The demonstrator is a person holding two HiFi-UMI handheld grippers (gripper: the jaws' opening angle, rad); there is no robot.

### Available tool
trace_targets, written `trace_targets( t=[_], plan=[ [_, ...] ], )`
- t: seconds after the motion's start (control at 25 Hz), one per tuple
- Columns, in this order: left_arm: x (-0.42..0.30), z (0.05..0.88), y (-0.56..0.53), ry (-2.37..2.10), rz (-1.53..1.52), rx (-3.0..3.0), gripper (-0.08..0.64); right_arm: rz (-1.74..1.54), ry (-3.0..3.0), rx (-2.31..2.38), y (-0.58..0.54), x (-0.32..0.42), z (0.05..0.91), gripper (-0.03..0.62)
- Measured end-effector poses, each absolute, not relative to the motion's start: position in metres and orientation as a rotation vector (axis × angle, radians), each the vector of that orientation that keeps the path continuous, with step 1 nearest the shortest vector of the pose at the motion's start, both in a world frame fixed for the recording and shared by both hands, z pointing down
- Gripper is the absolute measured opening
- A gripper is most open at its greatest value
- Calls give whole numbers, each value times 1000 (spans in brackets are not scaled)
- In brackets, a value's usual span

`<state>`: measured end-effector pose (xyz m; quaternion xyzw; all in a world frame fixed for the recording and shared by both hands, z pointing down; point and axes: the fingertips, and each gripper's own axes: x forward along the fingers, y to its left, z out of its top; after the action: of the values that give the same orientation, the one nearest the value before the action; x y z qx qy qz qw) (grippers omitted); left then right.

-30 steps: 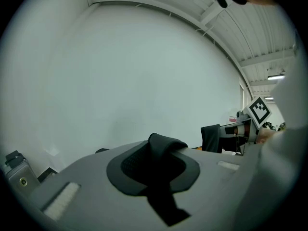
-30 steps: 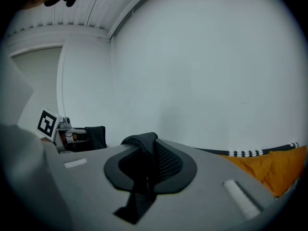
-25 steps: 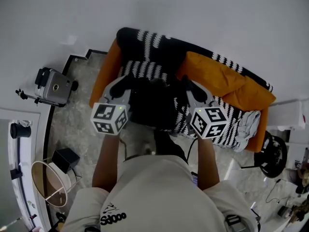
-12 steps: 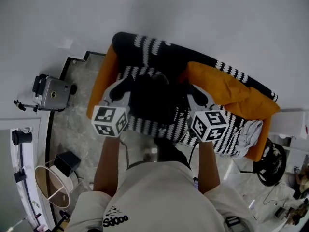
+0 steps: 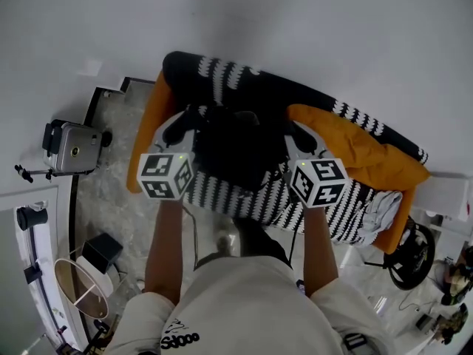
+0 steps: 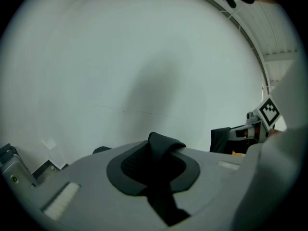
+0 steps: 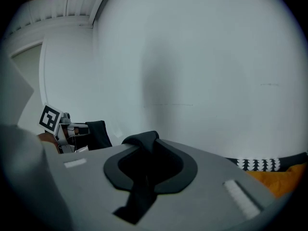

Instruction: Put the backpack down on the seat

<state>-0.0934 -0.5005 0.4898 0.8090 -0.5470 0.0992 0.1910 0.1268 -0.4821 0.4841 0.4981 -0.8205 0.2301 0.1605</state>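
A black backpack [image 5: 233,150] hangs between my two grippers, over the seat of a sofa [image 5: 244,200] with a black-and-white patterned cover and orange sides. My left gripper [image 5: 181,128] holds it at its left side, my right gripper [image 5: 299,140] at its right side. In the left gripper view the jaws of the left gripper [image 6: 156,158] are shut on a black strap [image 6: 162,144]. The right gripper view shows the right gripper [image 7: 149,162] shut on another black strap [image 7: 142,140]. Whether the backpack's underside touches the seat is hidden.
An orange cushion [image 5: 358,150] leans on the sofa's right half, with a grey cloth [image 5: 380,209] at its right end. The white wall stands close behind the sofa. A grey device on a stand [image 5: 70,148] and a round shade [image 5: 77,287] are on the floor at left.
Both grippers and the backpack have moved forward, away from the person and deeper over the sofa seat toward its backrest. The grips on the straps look the same.
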Motion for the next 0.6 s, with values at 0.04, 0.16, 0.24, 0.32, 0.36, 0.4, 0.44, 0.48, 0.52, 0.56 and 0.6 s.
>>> trace_targets(
  t=[0.04,0.16,0.24,0.32,0.36,0.4,0.44,0.48,0.52,0.56,0.6],
  plan=[
    [-93,493,-507,-1537,279,2265,43,664,-2339,1426,-489,127,487,40],
    [-91,500,-523,-1536,284,2257,43,676,-2330,1433,-509,130,494,40],
    [-91,502,-533,-1535,287,2256,43,673,-2322,1438,-519,131,496,40],
    [-92,504,-542,-1533,289,2255,43,666,-2314,1436,-528,130,497,41],
    [-92,505,-546,-1531,290,2254,43,664,-2312,1433,-532,130,497,41],
    [-93,505,-549,-1530,291,2254,43,663,-2311,1429,-535,129,498,41],
    [-93,505,-552,-1529,292,2254,43,663,-2312,1425,-537,128,498,41],
    [-93,506,-555,-1529,292,2254,43,662,-2314,1421,-540,127,498,41],
    [-93,506,-558,-1530,291,2254,43,662,-2317,1418,-542,126,498,41],
    [-94,505,-562,-1532,288,2253,43,662,-2319,1417,-546,125,499,40],
    [-95,505,-565,-1535,285,2252,43,663,-2321,1418,-550,124,499,41]
  ],
)
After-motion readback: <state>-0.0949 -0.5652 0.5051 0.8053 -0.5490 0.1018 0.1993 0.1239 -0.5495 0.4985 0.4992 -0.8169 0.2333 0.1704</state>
